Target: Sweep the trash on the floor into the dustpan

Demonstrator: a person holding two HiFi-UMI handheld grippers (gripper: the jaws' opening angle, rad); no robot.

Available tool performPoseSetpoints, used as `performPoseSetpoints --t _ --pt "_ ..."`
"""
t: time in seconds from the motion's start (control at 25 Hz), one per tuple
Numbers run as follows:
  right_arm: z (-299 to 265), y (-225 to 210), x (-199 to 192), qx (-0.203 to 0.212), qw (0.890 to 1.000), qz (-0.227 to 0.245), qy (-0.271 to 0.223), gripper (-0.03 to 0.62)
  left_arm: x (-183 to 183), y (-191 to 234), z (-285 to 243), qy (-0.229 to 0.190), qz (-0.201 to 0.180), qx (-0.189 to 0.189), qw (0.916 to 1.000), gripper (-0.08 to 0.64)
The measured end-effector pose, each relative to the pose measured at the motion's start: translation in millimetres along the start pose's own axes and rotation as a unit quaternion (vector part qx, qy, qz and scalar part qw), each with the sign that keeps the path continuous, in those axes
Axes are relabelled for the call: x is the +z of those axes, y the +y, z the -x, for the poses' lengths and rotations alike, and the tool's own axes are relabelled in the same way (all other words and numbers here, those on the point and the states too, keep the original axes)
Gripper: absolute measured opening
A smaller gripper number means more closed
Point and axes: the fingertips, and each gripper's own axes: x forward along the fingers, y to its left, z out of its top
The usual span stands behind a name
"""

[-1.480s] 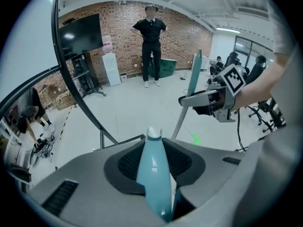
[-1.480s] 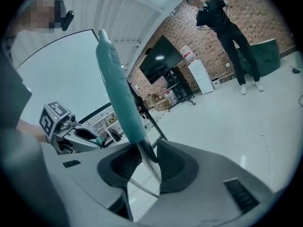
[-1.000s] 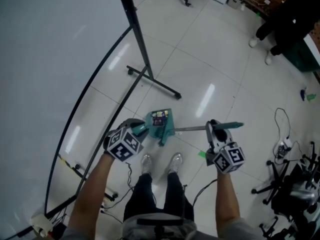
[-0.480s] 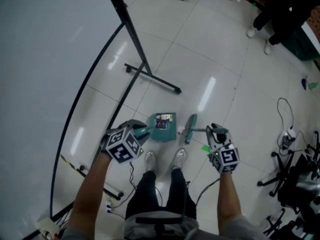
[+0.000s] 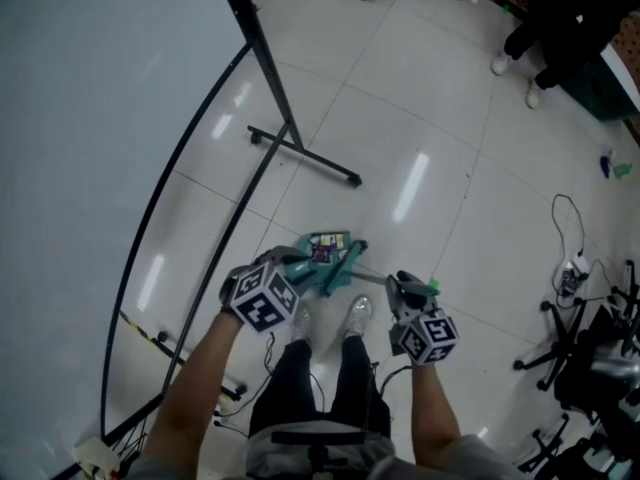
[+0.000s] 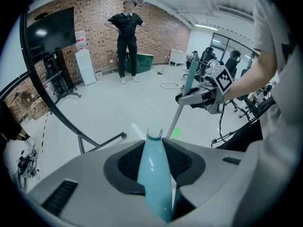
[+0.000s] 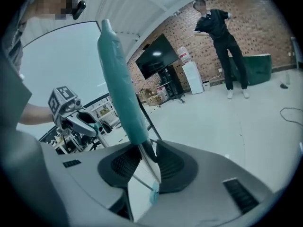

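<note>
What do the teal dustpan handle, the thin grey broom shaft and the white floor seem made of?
Teal dustpan handle: likely moulded plastic, smooth with a soft sheen.
Thin grey broom shaft: probably metal, slim, straight, dull gleam.
White tiled floor: glossy tile, grout lines, mirrored ceiling lights.

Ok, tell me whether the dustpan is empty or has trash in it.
Not empty: the head view shows dark, colourful trash lying inside the teal dustpan.

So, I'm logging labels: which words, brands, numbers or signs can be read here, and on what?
No text is readable.
On the trash in the dustpan: too blurred.
On the wall notice: too small.
On the marker cubes: square patterns only, no letters.
</note>
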Motion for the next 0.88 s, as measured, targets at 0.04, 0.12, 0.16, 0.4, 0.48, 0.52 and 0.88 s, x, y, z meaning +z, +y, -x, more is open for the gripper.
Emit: performPoseSetpoints --t 0.04,0.12,0.16,0.4,0.48,0.52,0.88 --pt "0.0 5.0 1.3 0.009 1.0 -0.009 -0.001 0.104 -0.3 1.4 0.3 -0.001 0.0 0.003 1.0 0.12" --pt "-0.4 12.4 4.0 0.026 0.999 -0.023 -0.001 0.104 -1.6 3.1 0.5 -0.004 -0.002 0.008 1.0 0.118" --pt "-0.6 15.6 5.5 0.032 0.999 -0.026 0.0 0.104 -2.4 3.4 0.7 -0.006 -0.004 0.01 0.9999 0.118" --pt "0.9 46.1 37.1 0.033 0.998 0.042 -0.016 0.101 -7.6 10.2 6.9 -0.032 0.026 0.036 0.9985 0.117" --pt "7.0 57.6 57.4 0.031 0.996 0.078 -0.033 0.1 -3.3 13.7 9.9 -0.045 0.047 0.048 0.9967 0.117" --pt "11.4 61.4 67.8 0.028 0.994 0.095 -0.042 0.098 0.3 14.7 10.8 -0.052 0.057 0.054 0.9956 0.117" --pt "37.9 41.2 114.6 -0.029 0.985 0.155 -0.072 0.087 36.7 13.9 -24.1 -0.084 0.082 0.07 0.9905 0.118"
